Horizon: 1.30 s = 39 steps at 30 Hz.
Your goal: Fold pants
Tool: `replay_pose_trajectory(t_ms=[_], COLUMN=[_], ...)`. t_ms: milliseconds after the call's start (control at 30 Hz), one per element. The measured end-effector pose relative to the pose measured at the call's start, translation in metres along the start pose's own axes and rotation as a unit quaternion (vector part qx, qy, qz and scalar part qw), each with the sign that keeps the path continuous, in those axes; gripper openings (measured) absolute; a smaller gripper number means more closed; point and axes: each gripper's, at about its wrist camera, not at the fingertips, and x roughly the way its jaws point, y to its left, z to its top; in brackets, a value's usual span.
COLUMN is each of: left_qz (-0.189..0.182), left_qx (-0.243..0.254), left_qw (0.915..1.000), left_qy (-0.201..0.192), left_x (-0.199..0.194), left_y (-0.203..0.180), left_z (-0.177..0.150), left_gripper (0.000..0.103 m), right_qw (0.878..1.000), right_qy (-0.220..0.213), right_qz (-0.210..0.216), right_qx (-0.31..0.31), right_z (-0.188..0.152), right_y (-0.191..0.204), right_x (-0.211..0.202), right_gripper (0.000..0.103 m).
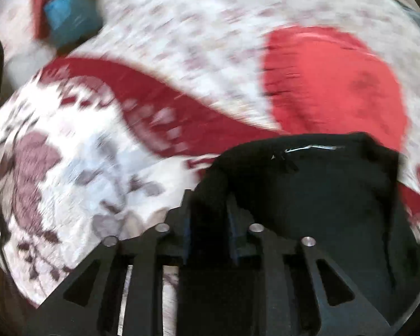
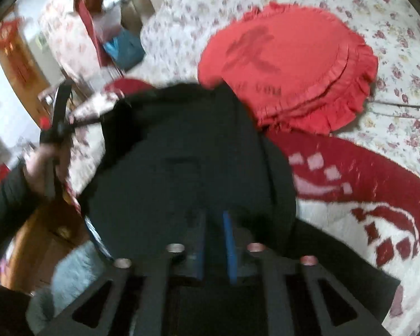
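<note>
The black pants [image 2: 182,151] lie bunched on a bed, spread over a red-and-white blanket [image 2: 378,184] and reaching up to the near edge of a round red cushion [image 2: 288,56] with a frilled rim. A floral sheet [image 2: 392,28] covers the far part of the bed.

In the right wrist view the right gripper [image 2: 214,224] hangs directly over the near part of the pants. Its jaws stand apart with a clear gap, the blue pads showing on their inner faces, and the dark cloth lies beneath and ahead of them; no fold is visibly pressed between the pads. At the left of this view a hand [image 2: 42,165] holds the left gripper [image 2: 92,119], whose tips meet the far left edge of the pants.

The left wrist view is smeared. The left gripper [image 1: 210,196] has its jaws drawn close, and a ridge of black cloth [image 1: 210,173] rises between them, pinched. The rest of the pants spreads to the right of these jaws, just near of the red cushion [image 1: 336,84]. A blue object [image 1: 72,14] sits far left, too blurred to identify.
</note>
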Motion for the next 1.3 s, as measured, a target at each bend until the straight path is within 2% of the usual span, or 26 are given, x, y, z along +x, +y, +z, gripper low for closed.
replay_pose_trajectory(t_ms=[33, 100, 167, 233, 333, 400, 433, 500, 533, 600, 667, 767, 867, 1000, 1133, 1200, 1300], left_qz=[0.006, 0.015, 0.055, 0.066, 0.043, 0.003, -0.024, -0.054, -0.066, -0.089, -0.094, -0.089, -0.083, -0.083, -0.089, -0.088, -0.089], left_qx=[-0.01, -0.008, 0.013, 0.021, 0.005, -0.015, -0.022, -0.028, -0.03, -0.036, -0.034, -0.023, -0.017, -0.012, -0.015, -0.011, -0.009], left_qw=[0.9999, 0.9994, 0.9957, 0.9932, 0.9938, 0.9952, 0.9956, 0.9956, 0.9955, 0.9948, 0.9949, 0.9958, 0.9964, 0.9965, 0.9959, 0.9961, 0.996], left_qy=[0.0, -0.029, -0.074, -0.093, -0.103, -0.096, -0.088, -0.07, -0.061, -0.035, -0.016, 0.001, 0.002, -0.004, 0.0, -0.001, 0.002], left_x=[0.002, -0.01, -0.026, -0.035, -0.05, -0.062, -0.065, -0.066, -0.066, -0.063, -0.057, -0.049, -0.043, -0.046, -0.046, -0.046, -0.046], left_y=[0.004, 0.002, -0.006, -0.006, -0.003, -0.004, -0.005, -0.008, -0.012, -0.022, -0.029, -0.039, -0.043, -0.042, -0.039, -0.04, -0.039], left_z=[0.001, -0.003, -0.008, -0.008, -0.009, -0.021, -0.03, -0.048, -0.058, -0.086, -0.107, -0.131, -0.145, -0.147, -0.147, -0.147, -0.146], left_gripper=[0.024, 0.029, 0.029, 0.039, 0.04, 0.042, 0.047, 0.053, 0.053, 0.053, 0.053, 0.053, 0.053, 0.053, 0.053, 0.053, 0.053], right_qw=[1.0, 1.0, 1.0, 0.998, 0.994, 0.987, 0.982, 0.976, 0.978, 0.987, 0.995, 0.999, 0.997, 0.991, 0.979, 0.972, 0.967], right_qy=[0.005, 0.004, 0.005, 0.011, 0.046, 0.074, 0.085, 0.074, 0.067, 0.06, 0.041, -0.017, -0.066, -0.109, -0.158, -0.171, -0.167], right_qz=[-0.004, 0.005, 0.015, 0.026, 0.021, -0.016, -0.043, -0.062, -0.059, -0.053, -0.034, -0.038, -0.022, 0.033, 0.098, 0.124, 0.116], right_qx=[-0.004, -0.015, -0.025, -0.051, -0.096, -0.14, -0.163, -0.195, -0.186, -0.14, -0.085, -0.022, 0.038, 0.064, 0.078, 0.107, 0.154], right_z=[-0.002, -0.006, -0.008, -0.012, -0.019, -0.028, -0.032, -0.039, -0.039, -0.034, -0.024, -0.007, 0.007, 0.017, 0.021, 0.024, 0.032], right_y=[0.001, 0.005, 0.01, 0.021, 0.038, 0.046, 0.049, 0.052, 0.049, 0.037, 0.019, -0.005, -0.022, -0.005, 0.028, 0.026, -0.002], right_x=[0.003, 0.006, 0.007, 0.012, 0.028, 0.042, 0.049, 0.052, 0.05, 0.045, 0.033, 0.001, -0.041, -0.097, -0.149, -0.159, -0.149], right_gripper=[0.044, 0.044, 0.044, 0.044, 0.044, 0.044, 0.044, 0.044, 0.042, 0.017, 0.009, 0.007, 0.005, 0.004, 0.004, 0.004, 0.004])
